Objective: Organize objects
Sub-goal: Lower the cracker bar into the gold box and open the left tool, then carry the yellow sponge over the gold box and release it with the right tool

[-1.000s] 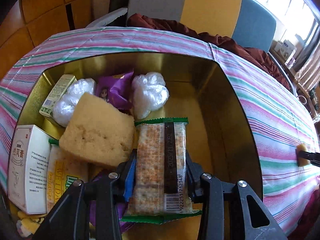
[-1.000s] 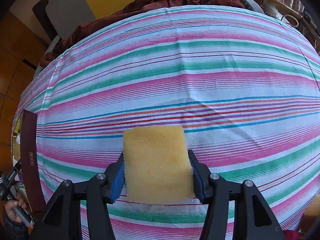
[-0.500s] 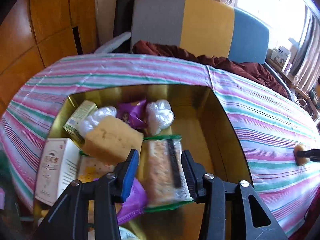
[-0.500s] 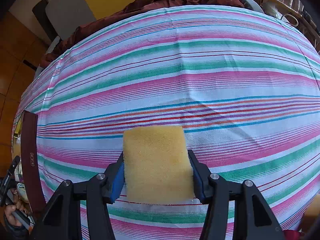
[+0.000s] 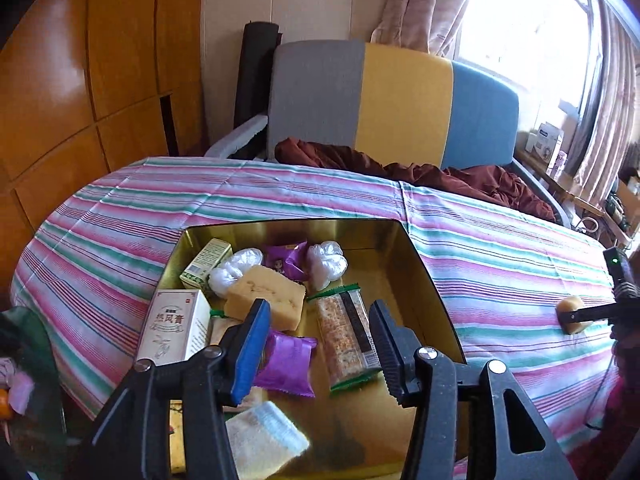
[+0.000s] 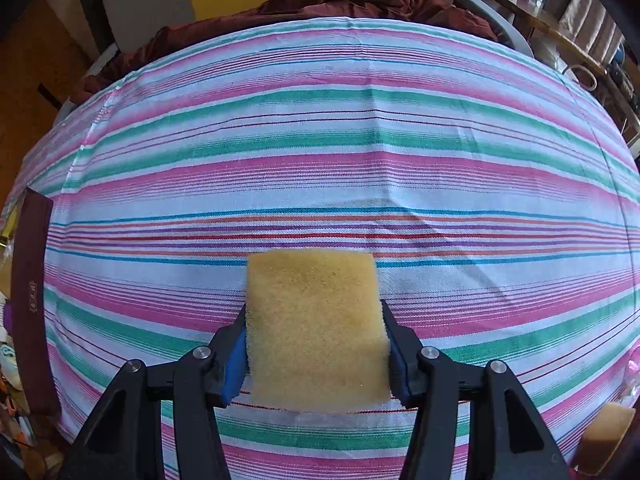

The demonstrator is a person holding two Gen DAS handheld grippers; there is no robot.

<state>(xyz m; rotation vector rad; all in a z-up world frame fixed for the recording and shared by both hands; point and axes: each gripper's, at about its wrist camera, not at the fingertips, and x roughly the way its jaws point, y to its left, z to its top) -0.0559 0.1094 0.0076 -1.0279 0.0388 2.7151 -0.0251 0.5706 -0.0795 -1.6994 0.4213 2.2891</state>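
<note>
Sponge [image 6: 316,328] pinched in right tool [image 6: 316,344] (left tool [image 5: 316,344] opening, empty, above tin [image 5: 424,276])

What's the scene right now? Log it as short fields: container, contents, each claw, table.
container: gold box, open, on the striped tablecloth
contents: cracker pack, yellow sponge, white carton, two purple packets, small green box, two clear plastic bundles
left claw: above the box, jaws opening, nothing between them
right claw: shut on a second yellow sponge, over bare tablecloth
table: nothing else on the cloth ahead of the right claw
background: sofa with dark red cloth
</note>
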